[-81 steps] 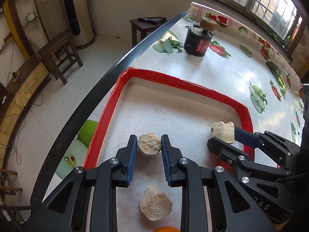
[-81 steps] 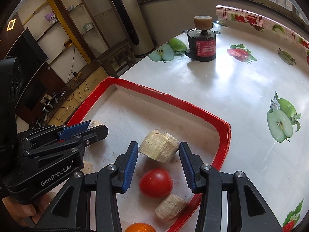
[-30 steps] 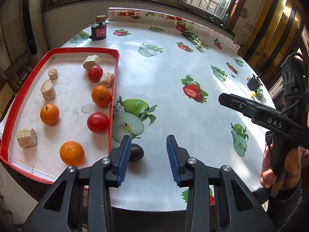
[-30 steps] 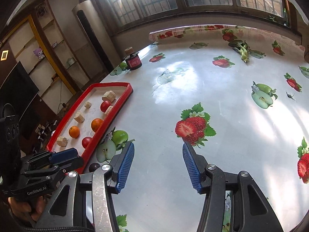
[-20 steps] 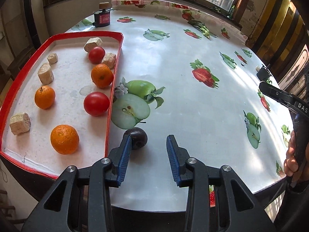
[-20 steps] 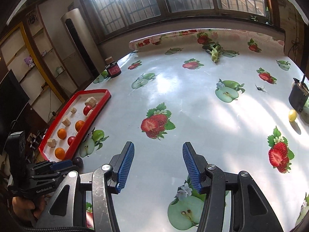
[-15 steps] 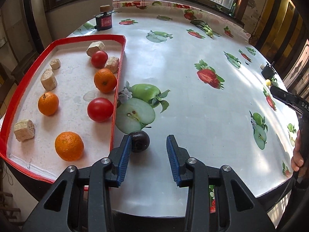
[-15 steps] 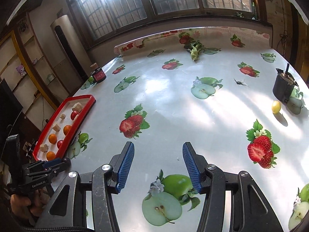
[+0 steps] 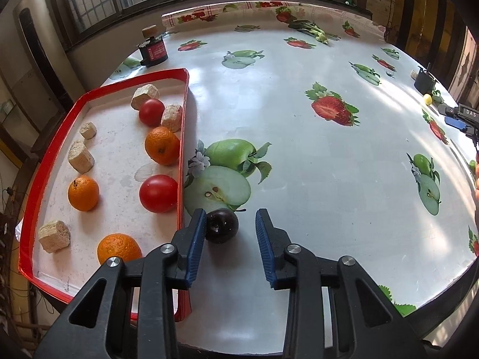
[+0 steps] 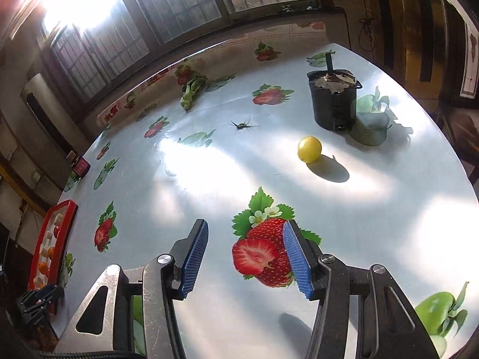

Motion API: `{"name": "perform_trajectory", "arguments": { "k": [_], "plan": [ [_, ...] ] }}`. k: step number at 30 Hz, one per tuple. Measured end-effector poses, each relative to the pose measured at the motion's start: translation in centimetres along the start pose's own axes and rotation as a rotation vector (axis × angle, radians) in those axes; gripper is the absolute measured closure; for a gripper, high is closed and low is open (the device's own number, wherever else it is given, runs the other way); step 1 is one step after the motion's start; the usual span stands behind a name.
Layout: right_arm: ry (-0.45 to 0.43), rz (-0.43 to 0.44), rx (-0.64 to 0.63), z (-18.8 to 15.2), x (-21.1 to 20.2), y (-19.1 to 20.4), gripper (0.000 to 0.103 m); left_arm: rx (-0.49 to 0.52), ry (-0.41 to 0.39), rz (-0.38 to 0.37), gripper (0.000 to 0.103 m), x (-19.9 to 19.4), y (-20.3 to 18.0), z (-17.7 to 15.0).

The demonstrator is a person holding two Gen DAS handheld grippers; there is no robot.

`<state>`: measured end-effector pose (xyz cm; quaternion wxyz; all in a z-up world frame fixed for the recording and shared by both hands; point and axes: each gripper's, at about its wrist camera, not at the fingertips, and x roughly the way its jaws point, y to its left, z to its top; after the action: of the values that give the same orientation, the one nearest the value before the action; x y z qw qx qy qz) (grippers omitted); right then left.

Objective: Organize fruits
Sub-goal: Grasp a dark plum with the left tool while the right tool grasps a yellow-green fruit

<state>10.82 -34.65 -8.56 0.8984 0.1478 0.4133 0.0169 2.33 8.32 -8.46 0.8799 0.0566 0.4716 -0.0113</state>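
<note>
In the left wrist view a dark plum (image 9: 221, 225) lies on the table just right of the red tray (image 9: 183, 137). My left gripper (image 9: 230, 227) is open around the plum, its left pad (image 9: 197, 239) close to it. The tray holds oranges (image 9: 162, 145), tomatoes (image 9: 158, 193) and several beige chunks (image 9: 80, 157). In the right wrist view my right gripper (image 10: 245, 245) is open and empty above the table, short of a small yellow fruit (image 10: 309, 149). The right gripper also shows at the far right in the left wrist view (image 9: 458, 119).
A black pot (image 10: 333, 101) stands behind the yellow fruit near the table's right edge. A black-and-red jar (image 9: 153, 49) stands behind the tray. A green vegetable (image 10: 191, 91) lies at the table's far side. The table edge is close below the left gripper.
Both grippers have left the tray. The left one has closed in on the plum beside the tray. The right one has swung far right across the table toward the yellow fruit.
</note>
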Motion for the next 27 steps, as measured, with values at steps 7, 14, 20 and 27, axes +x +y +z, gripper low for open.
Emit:
{"name": "perform_trajectory", "arguments": {
  "k": [7, 14, 20, 27],
  "plan": [
    [0.013, -0.117, -0.013, 2.9, 3.7, -2.1, 0.050, 0.006, -0.001, 0.012, 0.078, 0.1, 0.1, 0.1],
    [-0.003, -0.241, -0.108, 5.0, 6.3, -1.8, 0.076, -0.039, -0.012, -0.048, 0.087, -0.3, 1.5, -0.1],
    [-0.011, -0.154, -0.137, 3.3, 4.4, 0.7, 0.079, -0.049, -0.018, -0.080, 0.088, -0.7, 1.8, -0.5],
    [-0.010, 0.030, -0.207, -0.3, 1.2, 7.6, 0.079, -0.072, -0.025, -0.126, 0.088, -1.4, 1.8, -0.8]
  ]
}}
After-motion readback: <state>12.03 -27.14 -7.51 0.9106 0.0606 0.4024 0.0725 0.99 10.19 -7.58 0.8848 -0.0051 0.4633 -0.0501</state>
